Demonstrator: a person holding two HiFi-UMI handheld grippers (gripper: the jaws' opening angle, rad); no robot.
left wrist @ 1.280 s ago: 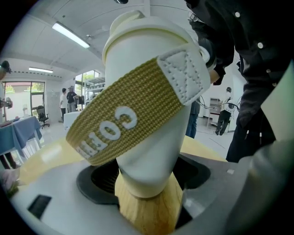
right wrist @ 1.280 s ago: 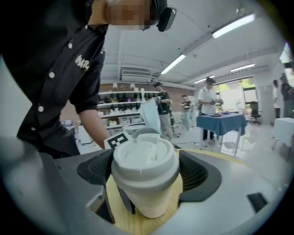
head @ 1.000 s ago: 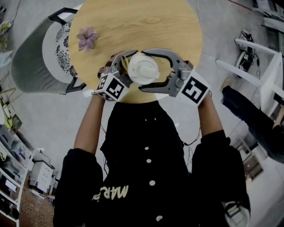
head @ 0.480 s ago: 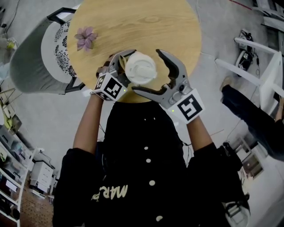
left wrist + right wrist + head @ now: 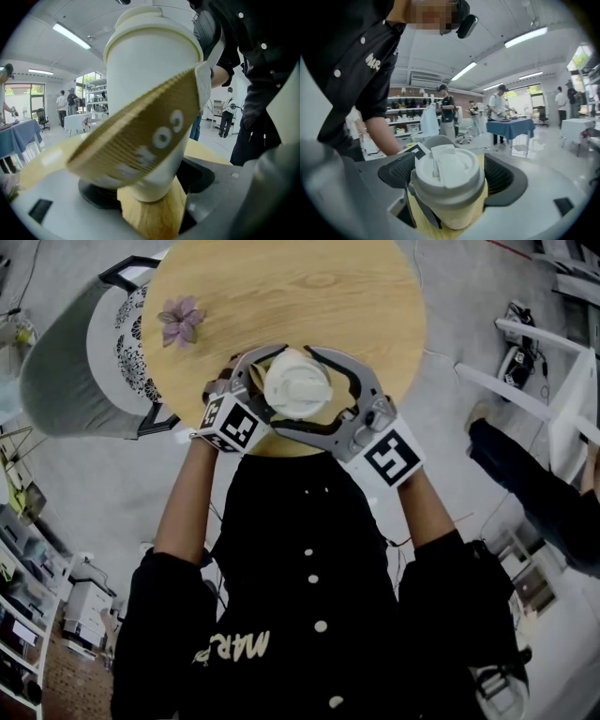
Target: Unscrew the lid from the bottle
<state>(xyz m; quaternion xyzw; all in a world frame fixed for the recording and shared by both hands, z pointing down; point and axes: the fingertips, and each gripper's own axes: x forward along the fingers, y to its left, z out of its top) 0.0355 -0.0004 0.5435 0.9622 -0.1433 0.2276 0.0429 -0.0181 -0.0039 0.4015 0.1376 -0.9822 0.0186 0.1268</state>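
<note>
A white bottle [image 5: 297,383] shaped like a cup stands at the near edge of the round wooden table [image 5: 281,287]. It has a white lid [image 5: 448,174] and a brown ribbed sleeve [image 5: 140,136]. My left gripper [image 5: 275,382] comes in from the left and is shut on the bottle's lower body [image 5: 154,183]. My right gripper [image 5: 296,388] reaches in from the right with its jaws round the lid. Those jaws have just been closing, and the lid sits between the pads [image 5: 500,176] with a thin gap showing on one side.
A purple flower [image 5: 183,320] lies on the table's far left. A grey chair with a patterned cushion [image 5: 75,362] stands left of the table. Another person's dark sleeve [image 5: 534,484] and white furniture [image 5: 562,399] are at the right. More people and tables show in the background.
Half a second ago the right gripper stood swung out to the right with its jaws wide. It has come back round the lid and narrowed. The left gripper and the bottle have stayed put.
</note>
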